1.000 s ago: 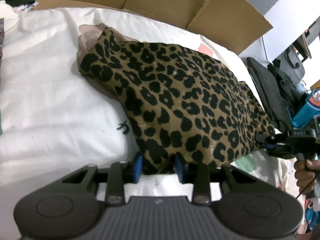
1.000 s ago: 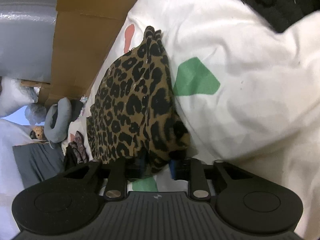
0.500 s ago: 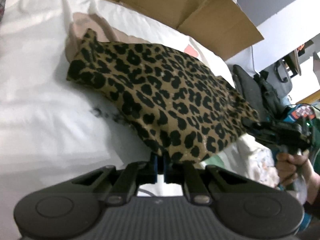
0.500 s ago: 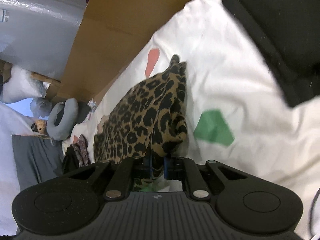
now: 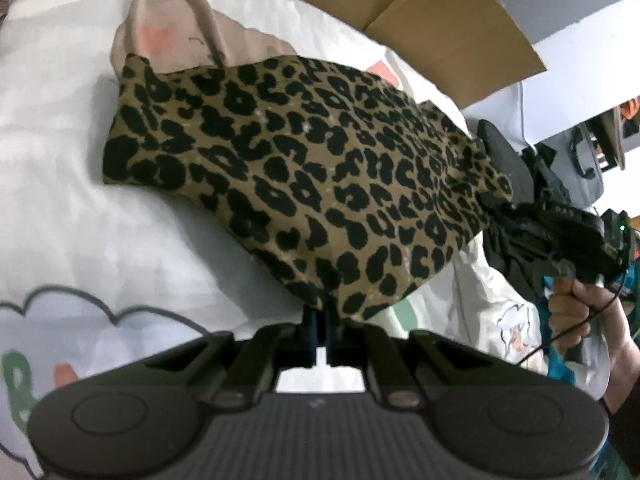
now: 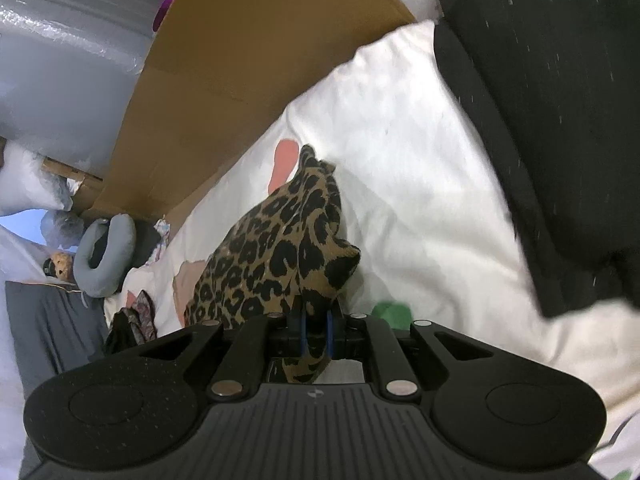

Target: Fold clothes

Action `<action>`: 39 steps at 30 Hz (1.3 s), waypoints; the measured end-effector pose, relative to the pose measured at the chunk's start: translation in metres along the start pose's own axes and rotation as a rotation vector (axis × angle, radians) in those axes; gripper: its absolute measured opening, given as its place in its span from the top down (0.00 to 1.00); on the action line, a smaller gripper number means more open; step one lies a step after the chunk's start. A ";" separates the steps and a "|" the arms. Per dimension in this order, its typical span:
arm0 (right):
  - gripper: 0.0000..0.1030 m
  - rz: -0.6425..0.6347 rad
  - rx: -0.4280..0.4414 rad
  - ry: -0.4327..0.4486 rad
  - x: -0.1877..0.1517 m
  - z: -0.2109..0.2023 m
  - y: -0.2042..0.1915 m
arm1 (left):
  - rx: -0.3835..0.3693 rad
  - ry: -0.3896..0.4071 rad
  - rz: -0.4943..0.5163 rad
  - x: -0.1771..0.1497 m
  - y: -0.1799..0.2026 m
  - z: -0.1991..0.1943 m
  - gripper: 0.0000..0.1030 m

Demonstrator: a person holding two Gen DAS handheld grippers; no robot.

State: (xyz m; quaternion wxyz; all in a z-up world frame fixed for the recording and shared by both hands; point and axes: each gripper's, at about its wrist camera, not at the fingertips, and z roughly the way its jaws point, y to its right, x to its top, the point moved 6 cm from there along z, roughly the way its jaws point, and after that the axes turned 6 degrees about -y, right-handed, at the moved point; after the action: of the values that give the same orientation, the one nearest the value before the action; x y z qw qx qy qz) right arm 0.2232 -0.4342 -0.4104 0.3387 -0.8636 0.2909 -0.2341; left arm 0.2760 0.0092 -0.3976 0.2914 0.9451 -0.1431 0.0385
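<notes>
Both grippers clamped on the leopard-print garment (image 5: 304, 184): left gripper (image 5: 319, 322) on near corner, right gripper (image 6: 314, 334) on the other. It's stretched above the bed (image 5: 72, 208). Risk: thin pinch slips under tension, edge drops, fold skews.

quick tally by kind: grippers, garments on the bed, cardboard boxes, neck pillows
grippers: 2, the left gripper and right gripper, each shut on the leopard-print garment
garments on the white bedding: 3, the leopard-print one, a beige garment under it, a black garment
cardboard box: 1
grey neck pillow: 1
total: 7
</notes>
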 end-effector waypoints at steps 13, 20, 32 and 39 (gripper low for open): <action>0.93 -0.064 -0.031 0.021 0.039 -0.005 -0.006 | -0.026 -0.049 -0.130 -0.016 0.019 0.009 0.97; 0.93 -0.084 -0.018 0.042 0.055 -0.016 -0.012 | -0.070 -0.049 -0.134 -0.028 0.032 0.003 0.97; 0.83 0.006 -0.093 0.067 0.036 -0.021 0.020 | 0.023 -0.151 0.046 -0.028 0.016 -0.015 0.90; 0.71 0.060 -0.059 0.055 0.016 -0.026 0.028 | 0.074 -0.054 0.244 0.014 0.055 -0.024 0.90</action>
State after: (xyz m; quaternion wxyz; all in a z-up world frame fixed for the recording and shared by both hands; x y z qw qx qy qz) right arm 0.2097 -0.4734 -0.4099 0.3118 -0.8574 0.3326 -0.2387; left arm 0.2733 -0.0238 -0.3457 0.2455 0.9314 -0.2633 0.0536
